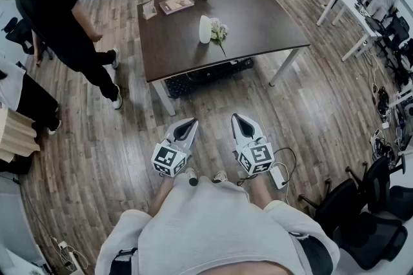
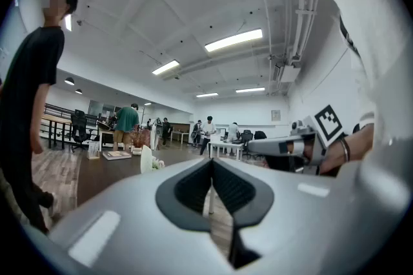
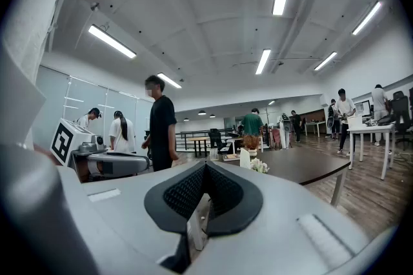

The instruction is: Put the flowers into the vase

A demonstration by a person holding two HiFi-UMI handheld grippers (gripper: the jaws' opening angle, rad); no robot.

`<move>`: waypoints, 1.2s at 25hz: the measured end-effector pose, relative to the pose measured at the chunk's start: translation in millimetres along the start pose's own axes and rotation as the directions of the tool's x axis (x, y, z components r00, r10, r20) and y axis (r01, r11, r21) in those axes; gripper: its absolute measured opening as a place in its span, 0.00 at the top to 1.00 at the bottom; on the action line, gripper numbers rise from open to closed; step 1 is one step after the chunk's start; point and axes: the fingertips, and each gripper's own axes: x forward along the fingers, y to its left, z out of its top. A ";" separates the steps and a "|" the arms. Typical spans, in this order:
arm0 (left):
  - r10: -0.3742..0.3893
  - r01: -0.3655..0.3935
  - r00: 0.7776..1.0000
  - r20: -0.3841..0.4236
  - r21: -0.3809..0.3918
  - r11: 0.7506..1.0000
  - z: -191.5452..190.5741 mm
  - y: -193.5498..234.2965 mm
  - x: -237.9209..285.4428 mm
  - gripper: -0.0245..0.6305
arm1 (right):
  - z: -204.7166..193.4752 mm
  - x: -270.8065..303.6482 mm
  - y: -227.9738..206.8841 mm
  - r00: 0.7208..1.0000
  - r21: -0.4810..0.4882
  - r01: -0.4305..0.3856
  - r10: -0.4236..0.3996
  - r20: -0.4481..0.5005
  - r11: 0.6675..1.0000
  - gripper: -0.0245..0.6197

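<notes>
The left gripper [image 1: 191, 120] and right gripper [image 1: 236, 116] are clenched empty near the body, probably because the flowers [image 1: 219, 31] lie beside the vase [image 1: 205, 29] on the table [image 1: 258, 15], well apart.

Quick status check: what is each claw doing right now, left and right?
The left claw is closed, holding nothing.
The right claw is closed, holding nothing.

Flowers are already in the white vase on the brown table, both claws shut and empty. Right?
Not quite. In the head view the flowers lie on the brown table beside the white vase, not in it. The left claw and right claw are shut and empty.
</notes>
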 end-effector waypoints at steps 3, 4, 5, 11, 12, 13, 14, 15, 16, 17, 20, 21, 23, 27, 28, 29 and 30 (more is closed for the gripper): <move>-0.001 0.001 1.000 0.006 0.014 1.000 2.6 6.0 7.7 0.95 | 4.5 8.1 -5.5 1.000 -0.010 0.000 0.000 0.011 1.000 0.97; 0.000 -0.001 1.000 0.007 0.015 1.000 2.4 7.9 9.4 0.95 | 5.1 10.2 -6.7 1.000 -0.013 0.000 0.001 0.012 1.000 0.97; 0.003 -0.003 1.000 0.006 0.015 1.000 1.5 9.5 10.6 0.95 | 5.0 11.6 -7.6 1.000 -0.015 0.000 0.001 0.012 1.000 0.97; 0.014 -0.014 1.000 0.002 0.011 1.000 -5.1 15.0 16.9 0.95 | -2.7 16.1 -14.5 1.000 -0.016 0.006 -0.006 0.002 1.000 0.97; 0.017 -0.017 1.000 -0.001 0.010 1.000 -6.4 14.7 16.7 0.95 | -4.9 15.3 -14.9 1.000 -0.013 0.006 -0.006 -0.003 1.000 0.97; 0.021 -0.021 1.000 -0.003 0.008 1.000 -7.3 13.9 16.7 0.95 | -6.5 14.0 -15.6 1.000 -0.010 0.005 -0.005 -0.007 1.000 0.97; 0.025 -0.025 1.000 -0.005 0.008 1.000 -7.7 13.2 17.5 0.95 | -7.2 12.7 -17.0 1.000 -0.005 0.004 -0.004 -0.008 1.000 0.97; 0.027 -0.027 1.000 -0.005 0.009 1.000 -7.5 12.7 19.4 0.95 | -6.8 11.6 -19.2 1.000 0.003 0.002 -0.002 -0.004 1.000 0.97; 0.029 -0.029 1.000 -0.006 0.011 1.000 -7.2 12.3 21.9 0.95 | -6.0 10.9 -21.7 1.000 0.015 -0.002 0.002 0.003 1.000 0.97; 0.029 -0.029 1.000 -0.006 0.013 0.999 -6.9 12.4 24.6 0.95 | -5.3 10.8 -24.2 1.000 0.028 -0.006 0.006 0.010 1.000 0.97; 0.035 -0.035 0.999 -0.008 0.016 0.999 -7.8 12.9 31.4 0.95 | -7.0 11.0 -30.4 1.000 0.043 -0.018 0.017 0.021 0.999 0.97; 0.036 -0.036 0.999 -0.009 0.017 0.999 -8.4 12.3 33.7 0.95 | -8.5 10.3 -32.9 1.000 0.042 -0.019 0.019 0.020 0.999 0.97; 0.039 -0.039 0.999 -0.010 0.020 0.999 -7.8 9.8 39.4 0.95 | -10.4 8.3 -39.0 1.000 0.038 -0.020 0.019 0.019 0.999 0.97; 0.039 -0.039 0.999 -0.007 0.028 0.999 -1.6 2.7 53.5 0.95 | -10.5 5.9 -56.2 1.000 0.038 -0.005 0.004 0.008 0.999 0.96; 0.039 -0.039 0.999 -0.007 0.029 0.999 -0.8 0.0 57.7 0.95 | -10.7 4.9 -61.2 1.000 0.038 -0.003 0.003 0.007 0.999 0.96; 0.040 -0.040 0.999 -0.007 0.031 0.999 -0.3 -3.0 62.2 0.95 | -10.9 3.7 -66.2 1.000 0.038 -0.004 0.003 0.006 0.999 0.96; 0.042 -0.041 0.999 -0.005 0.033 0.999 0.1 -6.3 66.9 0.95 | -10.9 2.2 -71.4 1.000 0.038 -0.006 0.006 0.006 0.999 0.97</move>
